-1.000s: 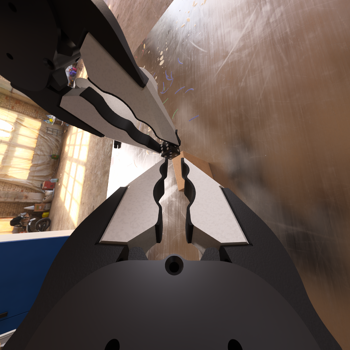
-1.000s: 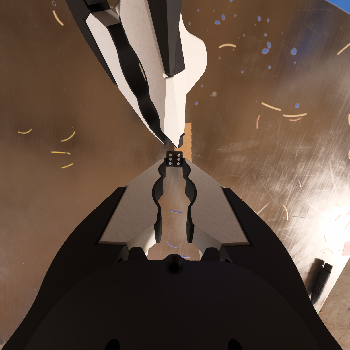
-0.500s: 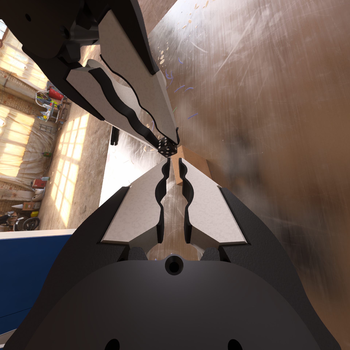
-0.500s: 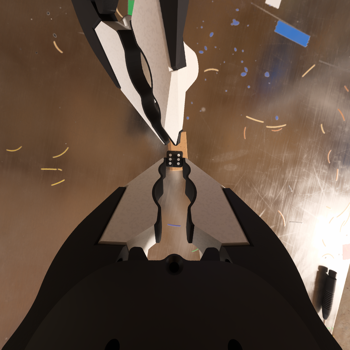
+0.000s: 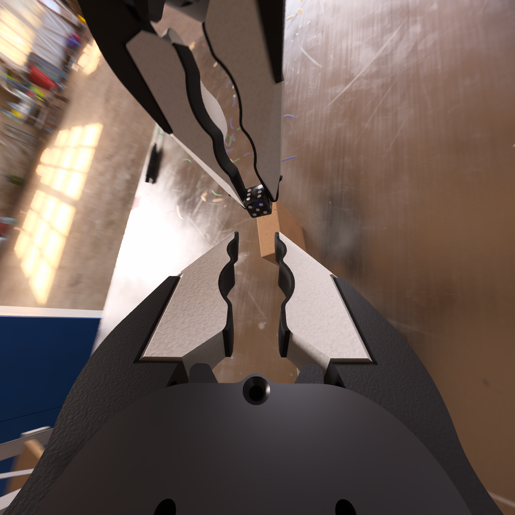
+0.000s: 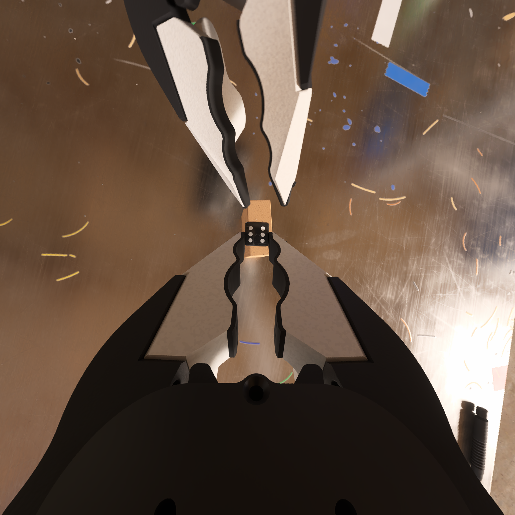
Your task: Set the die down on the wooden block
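A small black die with white pips (image 6: 257, 234) is pinched between the tips of my right gripper (image 6: 257, 237), which is shut on it. The wooden block (image 6: 258, 212), a small light-brown piece, lies on the scratched brown tabletop (image 6: 111, 167) right behind and under the die. I cannot tell if they touch. In the left wrist view the right gripper (image 5: 257, 195) reaches in from above with the die (image 5: 257, 201) at the near end of the block (image 5: 281, 231). My left gripper (image 5: 256, 237) is open and empty, a short way from the block; the right wrist view shows it (image 6: 264, 204) too.
A black ribbed cylinder (image 6: 475, 446) lies near the table's right edge; it also shows in the left wrist view (image 5: 152, 164). A blue tape strip (image 6: 407, 79) and a white strip (image 6: 386, 22) lie at the far right. A blue cabinet (image 5: 41, 362) stands beyond the table edge.
My left gripper has opened wider and drawn back a little. My right gripper has carried the die over the near part of the block, still shut on it.
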Motion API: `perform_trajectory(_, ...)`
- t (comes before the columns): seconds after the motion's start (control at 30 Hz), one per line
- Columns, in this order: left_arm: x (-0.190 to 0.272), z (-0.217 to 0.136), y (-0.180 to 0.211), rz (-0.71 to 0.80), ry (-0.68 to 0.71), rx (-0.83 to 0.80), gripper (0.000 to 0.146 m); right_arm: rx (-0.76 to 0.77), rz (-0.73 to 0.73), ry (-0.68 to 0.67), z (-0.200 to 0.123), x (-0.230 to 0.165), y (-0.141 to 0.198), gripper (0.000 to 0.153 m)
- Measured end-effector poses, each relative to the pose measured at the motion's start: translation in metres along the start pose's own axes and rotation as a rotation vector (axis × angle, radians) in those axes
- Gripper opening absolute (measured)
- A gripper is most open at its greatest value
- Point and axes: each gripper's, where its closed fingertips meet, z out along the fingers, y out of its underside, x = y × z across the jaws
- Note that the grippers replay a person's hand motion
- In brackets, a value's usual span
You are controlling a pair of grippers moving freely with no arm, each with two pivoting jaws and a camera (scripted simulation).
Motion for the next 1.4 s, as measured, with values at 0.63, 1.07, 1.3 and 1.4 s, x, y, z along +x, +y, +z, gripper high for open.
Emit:
perform_trajectory(0.63, 0.01, 0.008, 0.002, -0.225, 0.192, 0.004, 0.0, -0.149, 0.004, -0.164, 0.008, 0.007, -0.004, 0.016)
perform_trajectory(1.07, 0.011, 0.008, 0.002, -0.222, 0.192, 0.01, 0.0, -0.247, -0.002, -0.357, 0.01, 0.008, -0.003, 0.016)
perform_trajectory(1.3, 0.013, 0.009, 0.001, -0.211, 0.199, 0.01, 0.0, -0.357, -0.021, -0.453, 0.012, 0.004, 0.0, 0.016)
perform_trajectory(1.4, 0.013, 0.009, 0.002, -0.211, 0.197, 0.007, 0.0, -0.382, -0.005, -0.472, 0.014, 0.005, 0.001, 0.016)
